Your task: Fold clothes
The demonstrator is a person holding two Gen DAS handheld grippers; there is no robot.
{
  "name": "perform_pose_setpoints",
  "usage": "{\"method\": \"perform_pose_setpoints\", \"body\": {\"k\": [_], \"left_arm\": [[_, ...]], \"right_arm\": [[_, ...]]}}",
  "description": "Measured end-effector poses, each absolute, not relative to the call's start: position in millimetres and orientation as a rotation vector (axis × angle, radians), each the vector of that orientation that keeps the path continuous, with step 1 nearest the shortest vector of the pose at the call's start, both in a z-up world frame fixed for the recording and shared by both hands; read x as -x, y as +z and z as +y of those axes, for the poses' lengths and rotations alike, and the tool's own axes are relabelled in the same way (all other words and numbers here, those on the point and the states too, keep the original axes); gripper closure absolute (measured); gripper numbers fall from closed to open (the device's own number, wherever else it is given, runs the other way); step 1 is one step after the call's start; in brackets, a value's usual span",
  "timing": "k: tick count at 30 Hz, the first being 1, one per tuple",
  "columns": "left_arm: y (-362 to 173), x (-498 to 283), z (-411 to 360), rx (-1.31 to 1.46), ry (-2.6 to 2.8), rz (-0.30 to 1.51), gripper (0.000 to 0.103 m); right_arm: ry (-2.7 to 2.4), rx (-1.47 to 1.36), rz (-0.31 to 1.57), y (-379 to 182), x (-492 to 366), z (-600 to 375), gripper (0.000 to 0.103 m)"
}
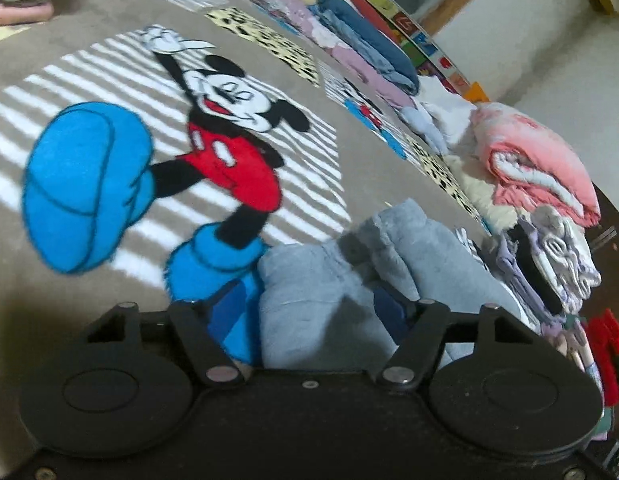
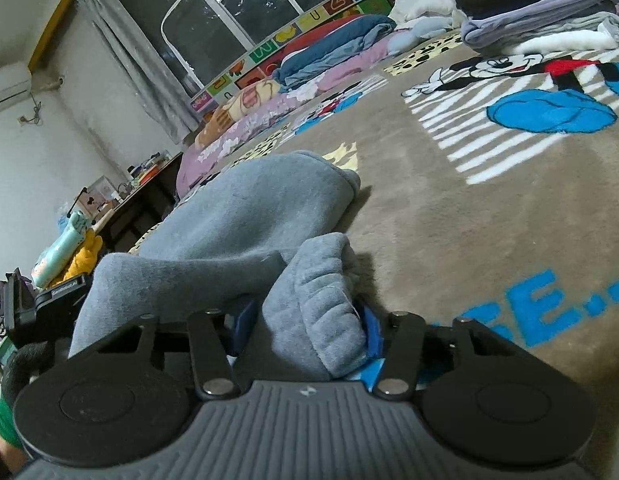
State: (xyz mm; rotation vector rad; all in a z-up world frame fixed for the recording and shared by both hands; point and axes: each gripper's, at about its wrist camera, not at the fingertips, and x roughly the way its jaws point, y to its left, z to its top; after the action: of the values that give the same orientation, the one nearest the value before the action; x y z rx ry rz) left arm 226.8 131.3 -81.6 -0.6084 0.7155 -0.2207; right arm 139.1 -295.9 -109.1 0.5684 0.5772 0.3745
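A grey fleece garment (image 1: 333, 280) lies bunched on a brown Mickey Mouse carpet (image 1: 109, 60). In the left wrist view my left gripper (image 1: 313, 316) is shut on a thick fold of it, the blue pads (image 1: 225, 316) pressed against the cloth. In the right wrist view the same grey garment (image 2: 237, 220) stretches away to the left, and my right gripper (image 2: 309, 332) is shut on a bunched end of it, with blue pads (image 2: 373, 332) on either side. Both grippers are low over the carpet (image 2: 449, 220).
A stack of folded clothes and a pink quilt (image 1: 533, 164) stands at the right of the left view; the folded stack (image 2: 541, 4) shows top right in the right view. Bedding (image 2: 321, 60) lines the far wall under a window. A cluttered desk (image 2: 141, 200) stands at the left.
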Motion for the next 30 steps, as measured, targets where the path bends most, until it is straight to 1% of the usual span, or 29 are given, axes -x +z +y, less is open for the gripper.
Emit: {"method": "perform_pose_setpoints", "body": {"k": [1,2,4,11,20,23,25,30], "left_arm": [[-81.8,-227.2,129.3,0.596,-0.227,0.72,0.073],[-83.3,-227.5,128.1,0.595,-0.227,0.727,0.077],[-83.6,-224.4,129.4,0.608,-0.231,0.722,0.08],[-65.8,-201.7,142.8,0.646,-0.237,0.616,0.084],[-36.0,-146.4,166.0,0.686,-0.212,0.472,0.087],[-30.0,-126.4,180.2,0.714,-0.166,0.43,0.089],[-35.7,-111.2,194.3,0.737,-0.118,0.436,0.09],[-56.7,-88.3,208.1,0.73,-0.05,0.535,0.09]], "right_arm": [[0.371,-0.572,0.576,-109.7,-139.2,-296.6,0.055],[0.368,-0.578,0.574,-110.3,-139.2,-297.6,0.058],[0.362,-0.59,0.57,-111.4,-138.3,-299.4,0.061],[0.346,-0.59,0.529,-108.0,-131.5,-301.7,0.068],[0.275,-0.651,0.454,-102.0,-111.9,-316.9,0.07],[0.252,-0.725,0.443,-100.9,-101.0,-324.6,0.07],[0.243,-0.756,0.432,-97.7,-93.6,-328.8,0.07],[0.211,-0.761,0.428,-87.6,-83.4,-333.8,0.071]]}}
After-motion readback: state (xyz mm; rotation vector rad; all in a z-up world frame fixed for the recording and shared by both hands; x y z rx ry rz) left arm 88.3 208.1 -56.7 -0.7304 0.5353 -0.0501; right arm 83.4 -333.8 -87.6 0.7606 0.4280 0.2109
